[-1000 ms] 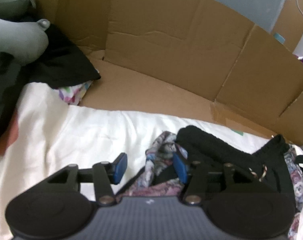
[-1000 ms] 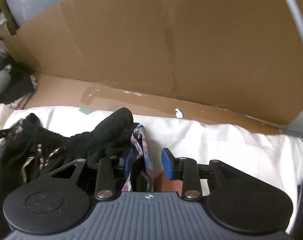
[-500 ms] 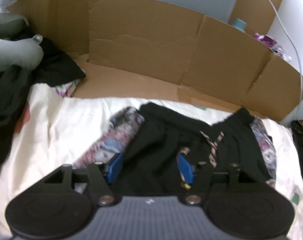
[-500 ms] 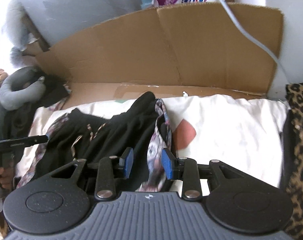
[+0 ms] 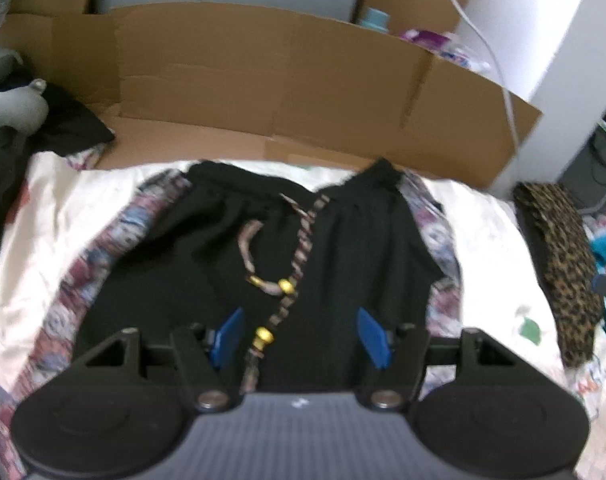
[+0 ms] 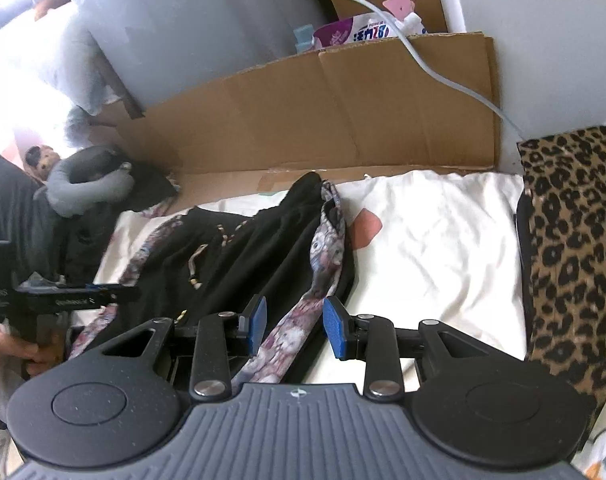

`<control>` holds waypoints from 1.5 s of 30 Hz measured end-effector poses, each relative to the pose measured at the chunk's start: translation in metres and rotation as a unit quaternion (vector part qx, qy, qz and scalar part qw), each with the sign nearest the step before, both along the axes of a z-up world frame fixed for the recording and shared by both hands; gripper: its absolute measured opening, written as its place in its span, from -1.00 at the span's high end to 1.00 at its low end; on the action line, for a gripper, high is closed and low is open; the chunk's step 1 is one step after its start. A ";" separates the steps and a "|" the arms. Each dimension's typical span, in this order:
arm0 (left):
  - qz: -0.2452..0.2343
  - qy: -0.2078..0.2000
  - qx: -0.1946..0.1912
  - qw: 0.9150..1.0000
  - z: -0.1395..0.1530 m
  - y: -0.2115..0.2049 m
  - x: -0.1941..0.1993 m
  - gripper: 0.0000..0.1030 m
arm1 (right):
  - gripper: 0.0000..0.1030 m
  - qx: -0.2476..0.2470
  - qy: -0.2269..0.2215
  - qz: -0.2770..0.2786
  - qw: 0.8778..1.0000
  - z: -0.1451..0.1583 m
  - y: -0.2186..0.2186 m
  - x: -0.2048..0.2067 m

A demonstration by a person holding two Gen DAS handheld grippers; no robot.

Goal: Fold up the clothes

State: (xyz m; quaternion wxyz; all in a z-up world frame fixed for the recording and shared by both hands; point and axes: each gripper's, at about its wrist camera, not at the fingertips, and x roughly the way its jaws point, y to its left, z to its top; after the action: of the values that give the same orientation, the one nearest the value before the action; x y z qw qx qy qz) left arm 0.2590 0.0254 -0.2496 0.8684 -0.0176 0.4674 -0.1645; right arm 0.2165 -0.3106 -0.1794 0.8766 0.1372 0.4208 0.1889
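While the black shorts (image 5: 207, 264) lie flat on the white sheet (image 5: 43, 216), both tongs hang over them w/ nothing held. At far left sit a grey pillow (image 6: 83, 188) & dark clothes. Left gripper (image 5: 299, 336) is wide open above the striped cord (image 5: 303, 240) w/ gold beads. Right gripper (image 6: 294, 328) is open too, over the flowery side band (image 6: 291, 340) of the shorts. Cardboard (image 5: 263, 80) stands behind. A spotted cloth (image 6: 571, 248) lies at far right.

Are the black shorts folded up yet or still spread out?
Spread out. The black shorts lie flat on the white sheet, waistband far, both patterned side stripes showing, drawstring loose on top.
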 end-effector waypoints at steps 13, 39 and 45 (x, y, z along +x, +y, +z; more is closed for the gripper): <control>-0.033 0.027 -0.015 0.999 -0.008 -0.030 -0.055 -0.29 | 0.25 0.033 0.013 0.000 0.999 -0.022 -0.011 -0.064; -0.009 0.067 -0.036 0.997 -0.028 -0.010 -0.116 -0.29 | 0.05 0.102 0.089 -0.033 0.990 -0.071 0.004 -0.127; -0.010 0.075 -0.046 0.996 -0.036 -0.006 -0.118 -0.23 | 0.05 0.090 0.113 -0.014 0.989 -0.087 0.026 -0.132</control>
State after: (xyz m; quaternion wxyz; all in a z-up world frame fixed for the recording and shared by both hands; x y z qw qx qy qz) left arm 0.1415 0.0190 -0.2855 0.8277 -0.0656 0.5230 -0.1927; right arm 0.0847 -0.2841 -0.2662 0.8101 0.2415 0.4966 0.1970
